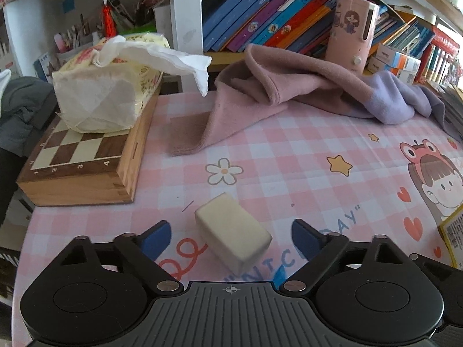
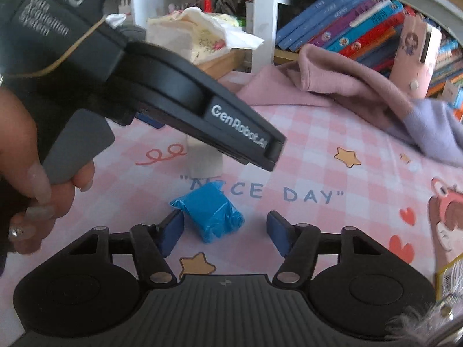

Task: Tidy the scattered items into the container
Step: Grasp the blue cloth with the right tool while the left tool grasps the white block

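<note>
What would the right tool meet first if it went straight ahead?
Most likely the blue roll, lying just ahead between the open fingers of the right tool, nearer the left one. Depth is hard to judge.

Cluttered worktop (image 1: 289,150) in pink check cloth, bookshelf behind.

At left, a tissue pack (image 1: 107,86) rests on a wooden chessboard box (image 1: 84,167). A pink-and-lilac towel (image 1: 289,92) lies crumpled across the top; slanted books (image 1: 269,14) and a pink dispenser (image 1: 353,29) stand upper right.

The tablecloth (image 2: 289,150) reads "NICE DAY"; the left tongs (image 2: 162,110) read "GenRobot.AI" (also "DAS").
</note>
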